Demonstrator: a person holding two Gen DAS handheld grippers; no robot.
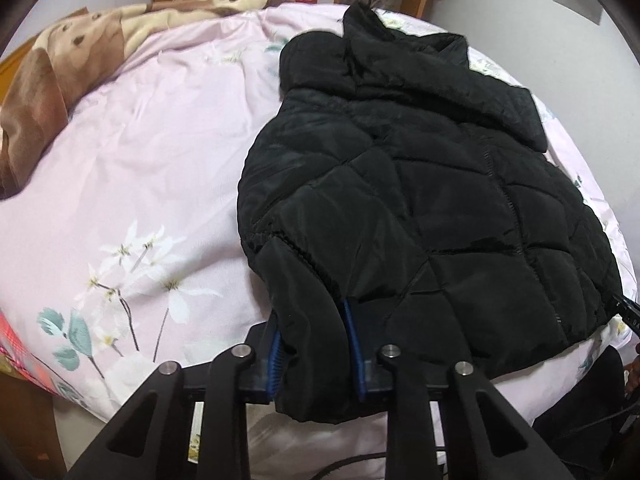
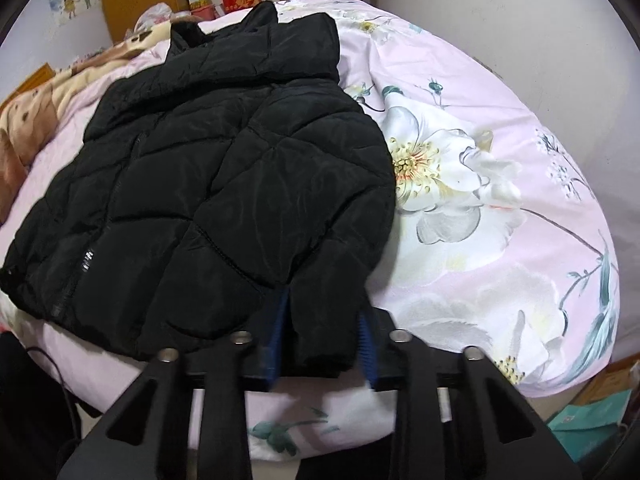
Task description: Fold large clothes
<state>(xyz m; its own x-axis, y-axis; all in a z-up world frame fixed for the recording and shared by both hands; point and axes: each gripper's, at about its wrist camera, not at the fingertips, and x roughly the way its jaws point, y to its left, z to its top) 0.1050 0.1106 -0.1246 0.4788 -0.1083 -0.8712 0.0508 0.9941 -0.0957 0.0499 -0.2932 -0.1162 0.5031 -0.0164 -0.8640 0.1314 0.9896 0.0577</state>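
Left tongs (image 1: 316, 350): clamped on the near left sleeve cuff of the black padded jacket (image 1: 420, 184).
Right tongs (image 2: 324, 342): clamped likewise on the near right cuff (blue pads pressing padding on both sides).
Jacket: lies flat, front up, on the floral bedcover (image 2: 480, 200); hem and cuffs nearest, long axis running straight away from both tongs to the collar at the far end.
Judgement: each hand serves its own side equally; the fold likely carries the cuffs inward or toward the collar.

bed (image 1: 168, 152) covered by a pink floral quilt. black padded jacket (image 1: 420, 184) lies flat on it, hood toward the far end. brown patterned blanket (image 1: 60, 64) bunched along the far left edge.
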